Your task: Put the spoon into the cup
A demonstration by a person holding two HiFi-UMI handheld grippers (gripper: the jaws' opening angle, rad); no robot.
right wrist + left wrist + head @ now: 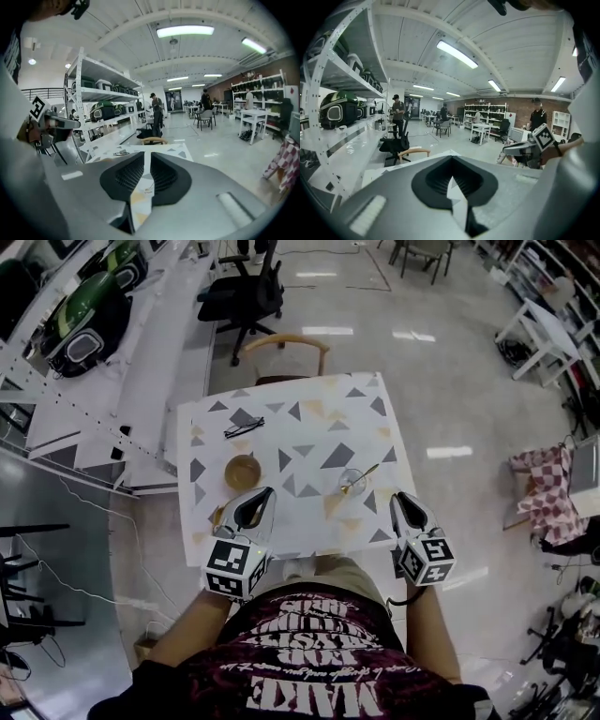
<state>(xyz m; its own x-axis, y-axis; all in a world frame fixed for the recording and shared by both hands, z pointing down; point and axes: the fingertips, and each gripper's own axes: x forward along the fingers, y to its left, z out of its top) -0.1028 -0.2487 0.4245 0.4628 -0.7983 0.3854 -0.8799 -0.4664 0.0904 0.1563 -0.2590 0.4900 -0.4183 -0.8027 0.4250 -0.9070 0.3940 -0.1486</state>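
Observation:
A clear glass cup (pixel 351 483) stands on the patterned table (pixel 309 418), right of centre. A gold spoon (pixel 362 476) rests in the cup, its handle leaning out over the rim to the upper right. My left gripper (pixel 253 508) (pixel 451 161) hovers at the table's near edge, left of the cup, its jaws together with nothing between them. My right gripper (pixel 410 513) (pixel 147 157) hangs just off the table's near right corner. It is shut and empty, with only a thin slit between its jaws. Neither gripper touches the cup or the spoon.
A brown bowl (pixel 242 472) sits just beyond the left gripper. A pair of dark glasses (pixel 244 426) lies at the table's far left. A wooden chair (pixel 283 351) stands behind the table, an office chair (pixel 246 292) farther back, and white shelving (pixel 84 352) on the left.

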